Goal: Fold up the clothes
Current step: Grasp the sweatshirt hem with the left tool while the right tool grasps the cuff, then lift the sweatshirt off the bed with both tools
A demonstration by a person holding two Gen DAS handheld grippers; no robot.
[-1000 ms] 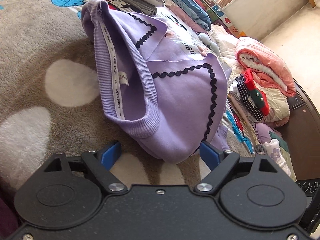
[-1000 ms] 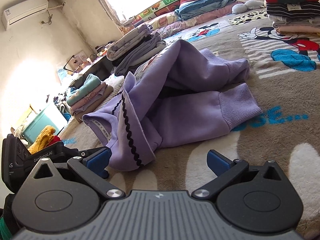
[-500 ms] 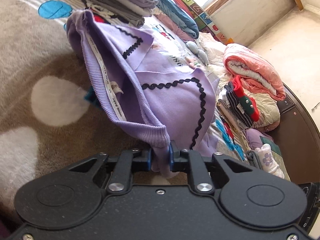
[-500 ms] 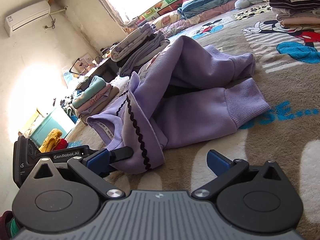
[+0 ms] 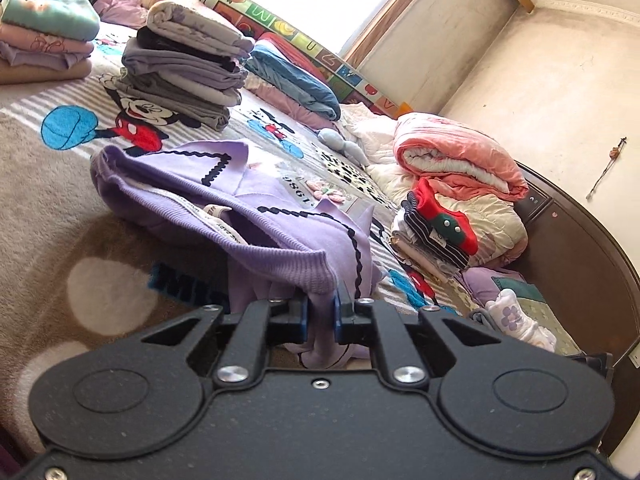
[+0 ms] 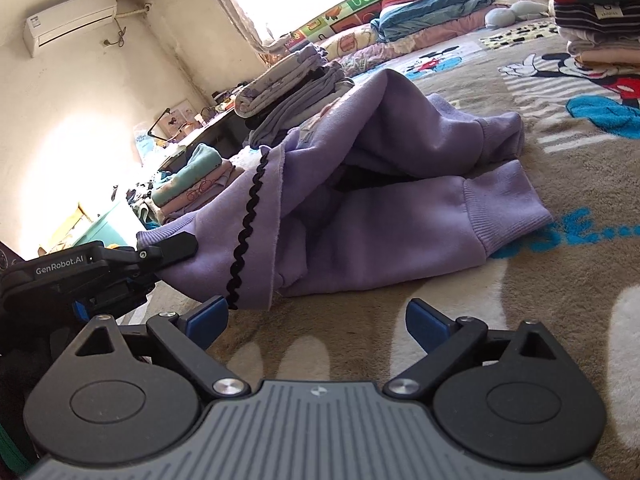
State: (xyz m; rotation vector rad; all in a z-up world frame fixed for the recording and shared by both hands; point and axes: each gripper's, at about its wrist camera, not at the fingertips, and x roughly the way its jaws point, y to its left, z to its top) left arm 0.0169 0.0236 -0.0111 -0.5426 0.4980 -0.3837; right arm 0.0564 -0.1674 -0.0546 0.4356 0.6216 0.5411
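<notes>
A brown plush blanket (image 5: 48, 184) printed with cartoon mice and pale spots covers the whole bed and serves as the ground for everything else. At its middle lies the purple sweatshirt (image 6: 400, 208), crumpled, its two ribbed-cuffed sleeves stretched out across the blanket toward the right in the right wrist view, its black wavy trim (image 6: 248, 216) running down the near edge. Beyond the sweatshirt stands a stack of grey and lilac folded clothes (image 5: 188, 76), and farther left of it a second stack topped in teal (image 5: 44, 32). To the sweatshirt's right in the left wrist view sit a rolled pink quilt (image 5: 460, 160) and, just below that, a small pile with a red and striped garment (image 5: 436, 228) on top.

The left gripper (image 5: 320, 312) is clamped tight on the ribbed hem of the sweatshirt, having just closed on it, and that corner hangs lifted off the blanket. The right gripper (image 6: 316, 316) stands wide, its jaws having just begun to narrow, low over the blanket right beside the sweatshirt's trimmed edge; the left blue pad (image 6: 208, 314) seems close to or brushing the cloth, though the angle leaves that unsure, and nothing is gripped between the pads.
</notes>
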